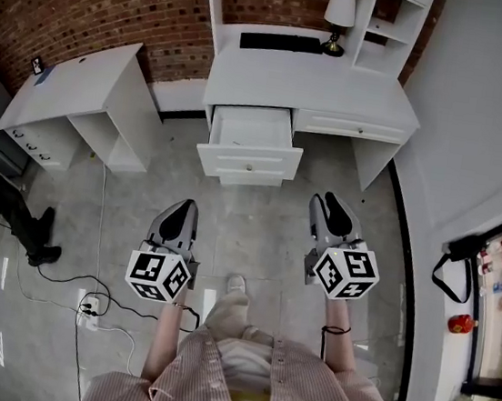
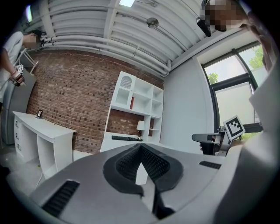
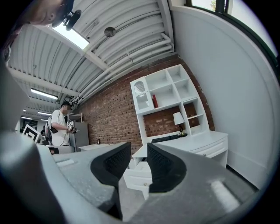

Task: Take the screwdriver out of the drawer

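Progress: barely started, I'd say. You're standing well apart from the white wooden desk point(image 1: 312, 88) with nothing picked up.
Drawer: the white pull-out drawer with the small knob point(image 1: 247, 160) is already open, so that bit's sorted.
Screwdriver: can't spot it in any view. The drawer's inside just reads as plain white, too small to tell.
Left gripper point(image 2: 140, 148): grey, with black ribbed pads pressed together at the tips and nothing in them.
Right gripper point(image 3: 139, 155): jaws spread, only air between.
Left to do: step up, find it, pinch it, lift it out.
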`<state>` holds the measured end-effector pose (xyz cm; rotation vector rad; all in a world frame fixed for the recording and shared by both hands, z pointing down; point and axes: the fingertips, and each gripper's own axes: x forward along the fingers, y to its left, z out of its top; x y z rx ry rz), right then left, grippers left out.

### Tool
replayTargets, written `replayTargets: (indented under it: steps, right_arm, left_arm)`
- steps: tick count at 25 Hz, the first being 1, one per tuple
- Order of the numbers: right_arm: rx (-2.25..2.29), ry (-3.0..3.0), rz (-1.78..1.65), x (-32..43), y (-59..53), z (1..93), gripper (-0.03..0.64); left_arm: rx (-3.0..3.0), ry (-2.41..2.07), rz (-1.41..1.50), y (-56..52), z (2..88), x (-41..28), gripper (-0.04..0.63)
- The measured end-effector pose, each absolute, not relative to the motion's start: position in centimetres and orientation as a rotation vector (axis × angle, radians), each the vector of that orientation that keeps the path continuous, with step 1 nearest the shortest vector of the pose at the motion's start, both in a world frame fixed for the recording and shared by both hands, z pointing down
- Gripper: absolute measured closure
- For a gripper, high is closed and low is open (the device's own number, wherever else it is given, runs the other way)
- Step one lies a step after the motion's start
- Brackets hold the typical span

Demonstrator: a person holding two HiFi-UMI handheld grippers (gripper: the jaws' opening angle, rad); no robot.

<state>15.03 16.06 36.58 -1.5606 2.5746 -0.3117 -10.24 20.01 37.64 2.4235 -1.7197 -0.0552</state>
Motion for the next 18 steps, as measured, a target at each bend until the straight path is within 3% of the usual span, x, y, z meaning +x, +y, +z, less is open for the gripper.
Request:
replayTargets:
  steps: [18]
  right_arm:
    - [-1.634,2.602,-0.402,10.5,0.6,38.8,0.491]
  left_arm:
    - [2.422,-1.618,-0.021,3.1,39.1,-14.4,0.597]
